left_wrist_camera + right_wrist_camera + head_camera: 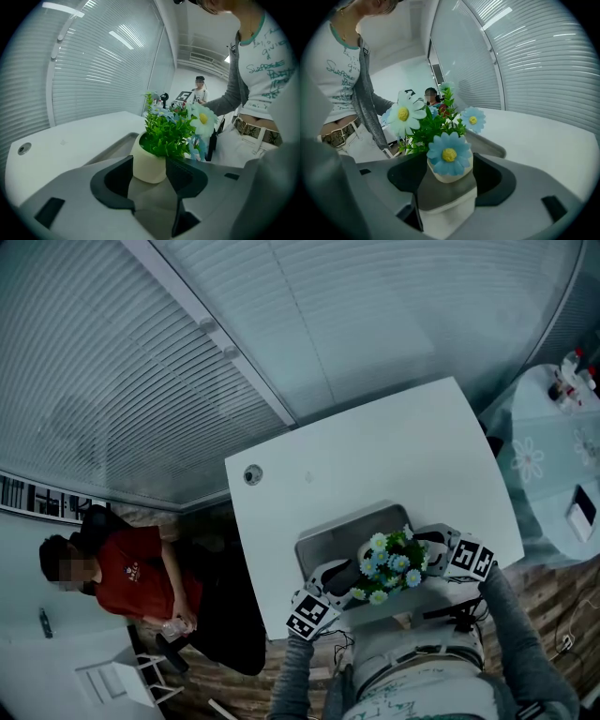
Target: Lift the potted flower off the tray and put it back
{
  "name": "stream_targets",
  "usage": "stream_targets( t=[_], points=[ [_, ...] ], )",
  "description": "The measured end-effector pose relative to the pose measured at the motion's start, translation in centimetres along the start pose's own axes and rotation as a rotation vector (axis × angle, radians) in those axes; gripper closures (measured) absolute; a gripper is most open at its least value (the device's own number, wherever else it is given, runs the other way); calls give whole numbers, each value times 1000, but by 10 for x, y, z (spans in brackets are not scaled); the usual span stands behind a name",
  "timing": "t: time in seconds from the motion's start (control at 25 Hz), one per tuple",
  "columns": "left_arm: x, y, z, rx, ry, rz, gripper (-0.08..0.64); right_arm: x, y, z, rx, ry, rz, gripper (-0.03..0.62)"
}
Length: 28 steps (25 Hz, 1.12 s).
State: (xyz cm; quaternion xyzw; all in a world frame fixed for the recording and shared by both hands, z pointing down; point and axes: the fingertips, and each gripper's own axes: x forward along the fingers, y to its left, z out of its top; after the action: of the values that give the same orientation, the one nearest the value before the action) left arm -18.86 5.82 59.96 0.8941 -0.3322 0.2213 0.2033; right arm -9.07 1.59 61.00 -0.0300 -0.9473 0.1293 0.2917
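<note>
Office meeting room. Slatted blinds, upper left; white surface with cable port, centre; seated person, lower left.

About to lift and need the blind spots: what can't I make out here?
- Where pot meets tray: head view, under flowers; gripper views, behind the jaws.
- Left gripper and right gripper pressing the pot or not: contact unclear.
- Tray's near edge: head view, covered by both grippers.

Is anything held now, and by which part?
The flower pot: the left gripper and the right gripper each appear to clamp its cream sides, from opposite directions.
</note>
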Motion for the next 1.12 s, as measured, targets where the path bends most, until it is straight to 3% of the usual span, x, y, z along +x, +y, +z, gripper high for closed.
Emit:
stream_targets(
  t=[0.4, 0.76, 1.12],
  points=[
    [13, -7, -5, 25, 41, -102, 202, 7, -3, -4, -80, 55, 33, 241],
    [32, -7, -5, 109, 94, -146, 166, 15, 3, 1, -102, 81, 90, 225],
    [45, -9, -7, 121, 115, -191, 152, 24, 6, 1, -119, 113, 151, 216]
  ],
)
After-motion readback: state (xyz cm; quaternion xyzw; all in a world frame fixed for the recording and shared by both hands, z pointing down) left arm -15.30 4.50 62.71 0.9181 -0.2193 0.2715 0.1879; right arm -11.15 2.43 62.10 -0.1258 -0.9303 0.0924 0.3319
